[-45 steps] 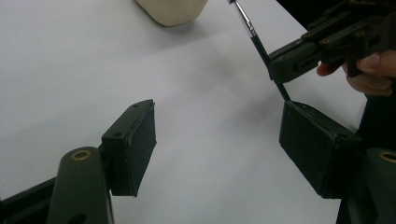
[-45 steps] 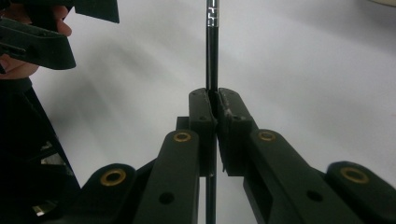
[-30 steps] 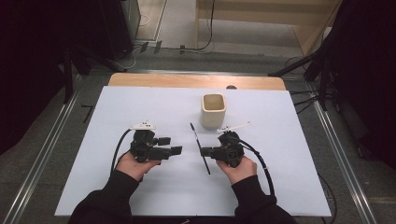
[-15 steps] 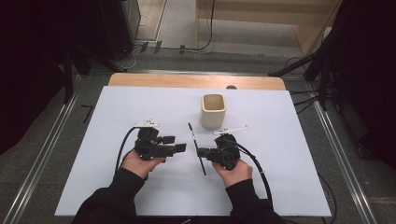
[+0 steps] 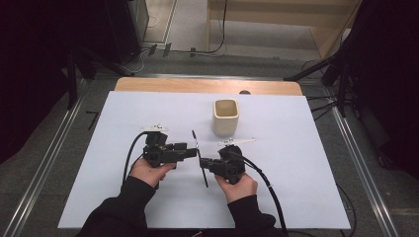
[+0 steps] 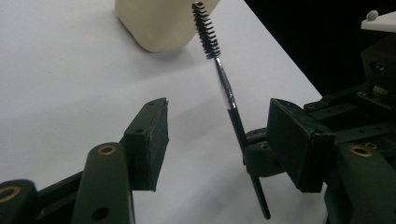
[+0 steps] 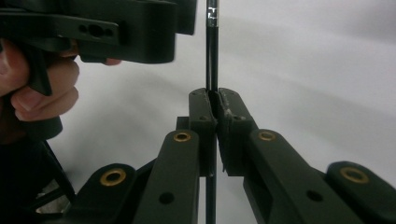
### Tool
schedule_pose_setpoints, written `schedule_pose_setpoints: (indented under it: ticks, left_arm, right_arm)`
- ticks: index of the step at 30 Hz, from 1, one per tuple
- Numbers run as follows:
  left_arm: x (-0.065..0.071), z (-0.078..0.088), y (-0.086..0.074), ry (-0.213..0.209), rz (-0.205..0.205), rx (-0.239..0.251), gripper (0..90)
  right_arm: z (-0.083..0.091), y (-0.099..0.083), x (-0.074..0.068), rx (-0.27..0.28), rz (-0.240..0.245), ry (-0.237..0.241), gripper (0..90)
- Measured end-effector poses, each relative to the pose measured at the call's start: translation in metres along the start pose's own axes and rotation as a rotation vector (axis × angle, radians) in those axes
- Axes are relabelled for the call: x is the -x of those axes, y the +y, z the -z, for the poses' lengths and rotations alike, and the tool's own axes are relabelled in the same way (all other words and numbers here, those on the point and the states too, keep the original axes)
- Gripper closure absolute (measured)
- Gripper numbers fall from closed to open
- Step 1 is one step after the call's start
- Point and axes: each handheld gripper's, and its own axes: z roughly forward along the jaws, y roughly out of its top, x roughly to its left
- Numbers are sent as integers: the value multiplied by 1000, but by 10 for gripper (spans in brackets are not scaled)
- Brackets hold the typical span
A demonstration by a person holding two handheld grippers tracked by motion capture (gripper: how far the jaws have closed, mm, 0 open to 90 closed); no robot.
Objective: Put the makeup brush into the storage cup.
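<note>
- One thin black brush [image 5: 199, 158] with a bristled spiral tip is the item in hand; it is held clear of the white surface [image 5: 296, 187], near the middle, stem running near-to-far with the bristle end at the far end.
- In the left gripper view the brush [image 6: 229, 100] stands tilted, bristle tip toward the beige cup [image 6: 161, 23], lower stem clamped in the other gripper's black fingers.
- Right gripper [image 5: 203, 163]: fingers closed on the brush stem. The right gripper view shows both pads pressed together with the stem [image 7: 212, 56] rising straight out between them.
- Left gripper [image 5: 193, 151]: fingers apart, not touching the brush. They have just been closing; the stem sits in the gap between them, nearer the right-hand finger [image 6: 299, 140] than the left-hand one [image 6: 152, 140] as that view frames it.
- Both grippers face each other, close together, left one just left of the brush, right one just right of it.
- Two hands hold the gripper bodies: left hand [image 5: 148, 170], right hand [image 5: 237, 186], dark sleeves entering from the near edge.
- Beige cup [image 5: 226, 117], square-mouthed, upright on the surface, far and slightly right of the brush, apart from it.
- Cables trail from each gripper toward the near edge.
</note>
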Motion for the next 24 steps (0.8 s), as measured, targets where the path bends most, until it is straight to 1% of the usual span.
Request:
schedule_pose_setpoints:
  ticks: [2, 3, 5, 7, 8, 9, 10, 11, 12, 13, 15, 17, 18, 19, 21, 24]
  left_arm:
    - [1, -2, 0, 4, 5, 1, 414]
    - [2, -4, 0, 11, 4, -3, 440]
    - [3, -5, 0, 19, 9, 10, 463]
    - [4, -7, 1, 7, 25, 28, 508]
    - [4, -7, 1, 7, 25, 28, 531]
    - [5, -8, 1, -8, 29, 27, 573]
    - [5, -9, 1, -8, 25, 25, 598]
    - [4, -10, 1, -8, 33, 23, 620]
    - [4, -10, 1, -8, 33, 23, 622]
    - [3, -11, 1, -13, 53, 29, 632]
    - [1, -12, 1, -15, 69, 36, 658]
    - [1, -12, 1, -17, 82, 44, 680]
    - [1, -12, 1, -17, 82, 44, 688]
    - [0, -12, 1, -28, 97, 53, 702]
    - [-1, -12, 1, -33, 102, 54, 709]
    - [-1, -13, 0, -43, 108, 54, 754]
  right_arm:
    - [-1, 0, -1, 3, -2, 4, 870]
    - [-1, 0, -2, 9, -8, 12, 870]
    - [-2, -1, -2, 15, -14, 19, 870]
    - [-3, -1, -2, 19, -20, 25, 870]
    - [-3, -1, -2, 19, -20, 25, 870]
    - [-4, 0, -3, 26, -21, 31, 870]
    - [-4, 0, -3, 28, -28, 35, 870]
    - [-4, 0, -4, 31, -28, 38, 870]
    - [-4, 0, -4, 31, -28, 38, 870]
    - [-5, 0, -4, 33, -28, 40, 870]
    - [-5, 1, -4, 36, -35, 43, 870]
    - [-6, 1, -4, 38, -36, 48, 870]
    - [-6, 1, -4, 38, -36, 48, 870]
    - [-8, 1, -4, 42, -40, 54, 870]
    - [-9, 1, -5, 45, -46, 57, 870]
    - [-11, 2, -5, 57, -51, 66, 870]
